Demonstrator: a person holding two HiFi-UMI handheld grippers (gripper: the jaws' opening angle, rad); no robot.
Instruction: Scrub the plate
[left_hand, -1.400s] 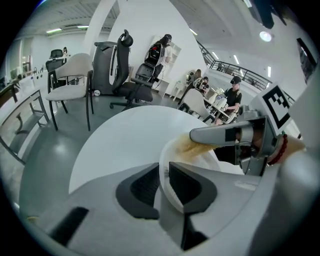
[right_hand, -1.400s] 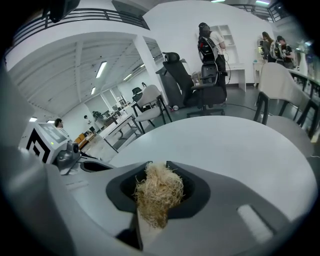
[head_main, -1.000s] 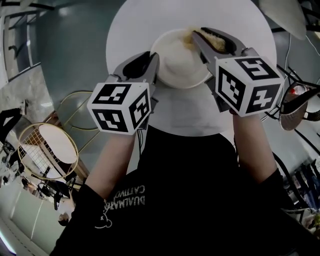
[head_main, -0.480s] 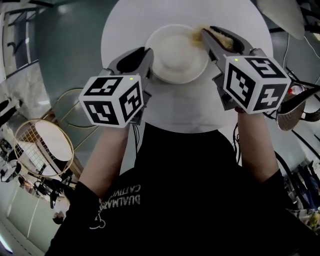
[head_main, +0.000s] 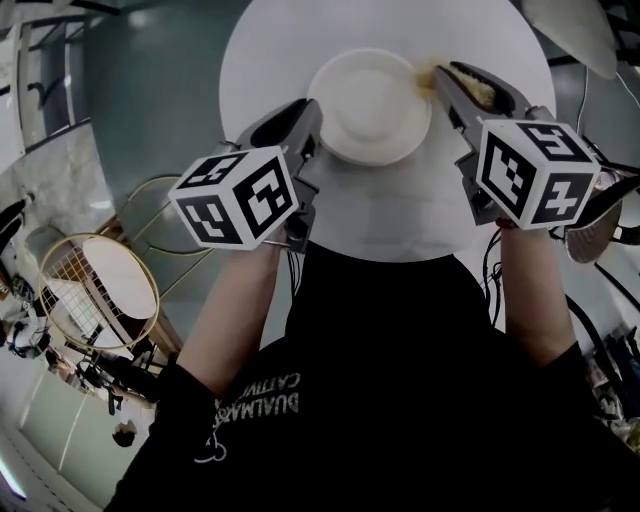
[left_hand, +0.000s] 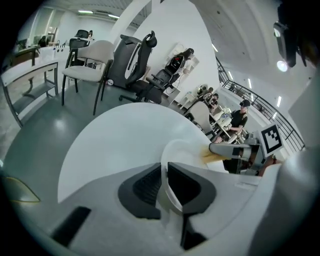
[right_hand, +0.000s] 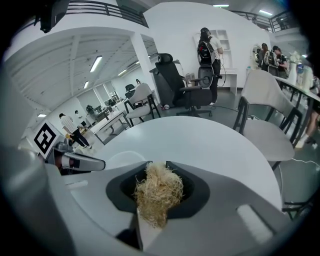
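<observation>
Spreading around was a bright white office with a grey floor (head_main: 150, 100) and swivel chairs (left_hand: 135, 62), and in it stood a round white table (head_main: 380, 215). Toward its far side sat the plate (head_main: 370, 105), plain white, round and shallow with a raised rim. The left gripper (head_main: 308, 118) had just been closing its jaws and pinched the plate's near-left rim, while the right gripper (head_main: 450, 80) was clamped on a straw-coloured fibre scrubber (right_hand: 157, 192) at the plate's right edge.

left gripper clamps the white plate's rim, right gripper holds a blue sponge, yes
In the right gripper view the right gripper holds a tan fibrous scrubber, not a sponge. The left gripper, jaws just closed further, clamps the white plate by its rim.
</observation>
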